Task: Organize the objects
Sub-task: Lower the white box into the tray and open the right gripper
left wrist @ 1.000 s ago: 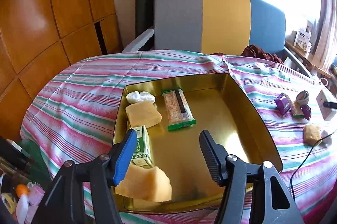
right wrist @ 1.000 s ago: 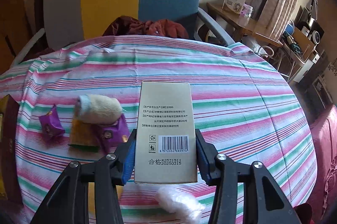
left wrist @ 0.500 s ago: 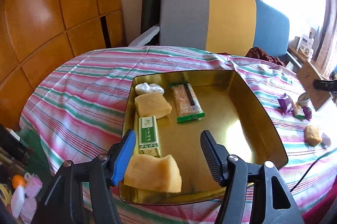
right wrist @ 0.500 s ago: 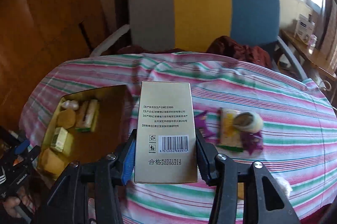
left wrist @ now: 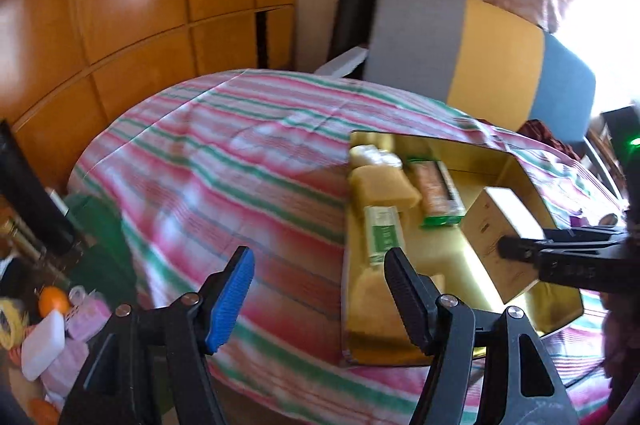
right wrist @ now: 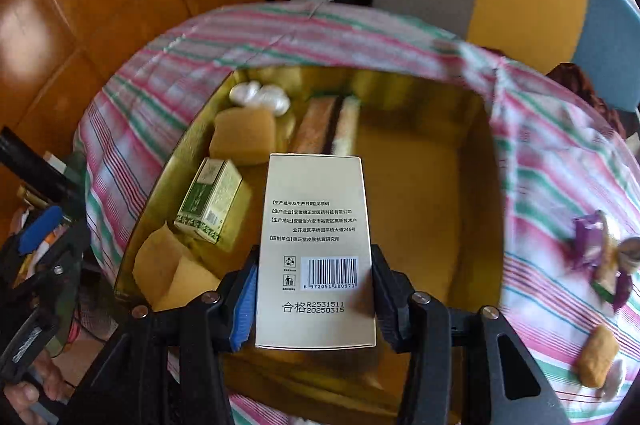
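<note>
My right gripper (right wrist: 314, 301) is shut on a tall beige box (right wrist: 316, 249) with a barcode and holds it over the gold tray (right wrist: 476, 161). The left wrist view shows the same box (left wrist: 500, 237) inside the tray (left wrist: 560, 309), held by the right gripper (left wrist: 516, 251). The tray holds a green box (right wrist: 210, 201), yellow sponges (right wrist: 244, 135), a white wad (right wrist: 260, 95) and a long snack bar (right wrist: 328, 123). My left gripper (left wrist: 320, 297) is open and empty, above the striped cloth left of the tray.
Purple wrappers (right wrist: 592, 245) and a brown piece (right wrist: 598, 357) lie on the striped cloth (left wrist: 224, 161) right of the tray. A grey, yellow and blue chair (left wrist: 472, 53) stands behind the table. Bottles and clutter (left wrist: 48, 329) sit below the table's left edge.
My right gripper has carried the beige box left, from over the cloth to over the tray. My left gripper has swung left, off the tray.
</note>
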The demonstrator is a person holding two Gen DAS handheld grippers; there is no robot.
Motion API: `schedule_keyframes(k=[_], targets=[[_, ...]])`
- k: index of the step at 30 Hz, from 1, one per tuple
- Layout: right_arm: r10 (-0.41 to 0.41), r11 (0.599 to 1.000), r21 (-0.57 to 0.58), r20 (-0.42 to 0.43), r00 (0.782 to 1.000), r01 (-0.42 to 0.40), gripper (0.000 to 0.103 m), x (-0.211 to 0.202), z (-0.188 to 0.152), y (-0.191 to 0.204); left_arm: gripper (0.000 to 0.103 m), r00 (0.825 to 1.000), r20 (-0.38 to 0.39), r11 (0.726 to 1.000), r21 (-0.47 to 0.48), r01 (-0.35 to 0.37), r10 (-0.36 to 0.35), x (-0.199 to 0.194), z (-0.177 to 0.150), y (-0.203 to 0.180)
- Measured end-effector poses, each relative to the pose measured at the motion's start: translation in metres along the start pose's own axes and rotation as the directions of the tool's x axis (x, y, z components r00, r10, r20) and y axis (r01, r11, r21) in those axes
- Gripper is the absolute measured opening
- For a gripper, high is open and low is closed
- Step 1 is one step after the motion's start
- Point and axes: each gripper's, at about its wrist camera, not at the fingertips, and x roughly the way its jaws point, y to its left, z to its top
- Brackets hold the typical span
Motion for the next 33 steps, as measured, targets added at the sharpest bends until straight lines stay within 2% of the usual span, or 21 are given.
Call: schedule_keyframes(k=[5,18,22,28,33], targets=[[-0.033,0.999,-0.004,-0.052,0.998,0.033,0.05,0.028,0.008,0.014,0.068,1.0,-0.024,0.999,-0.033,-0.015,0.014,0.007,-0.007,0.015],[-0.037,0.999,-0.018,-0.033,0.999,0.036,0.052,0.036,0.011,0.039,0.072,0.999,-0.036,0.999,-0.043,-0.018,0.017,0.011,-0.009,0.019],[-0.059,0.998,-0.016,0.056,0.997,0.06,0.057,0.015,0.003,0.038,0.073,0.999,-0.029,0.998,-0.051,-0.03,0.028,0.009,-0.009,0.021],[-0.108,0.993,-0.026,0.161,0.981,0.114,0.057,-0.021,-0.008,0.039,0.074,0.999,-0.028,0.999,-0.038,-0.036,0.035,0.008,-0.007,0.016],[-0.149,0.987,-0.03,0.207,0.967,0.158,0.057,-0.042,-0.015,0.038,0.074,0.999,-0.023,0.999,-0.023,-0.034,0.034,0.004,-0.005,0.009]])
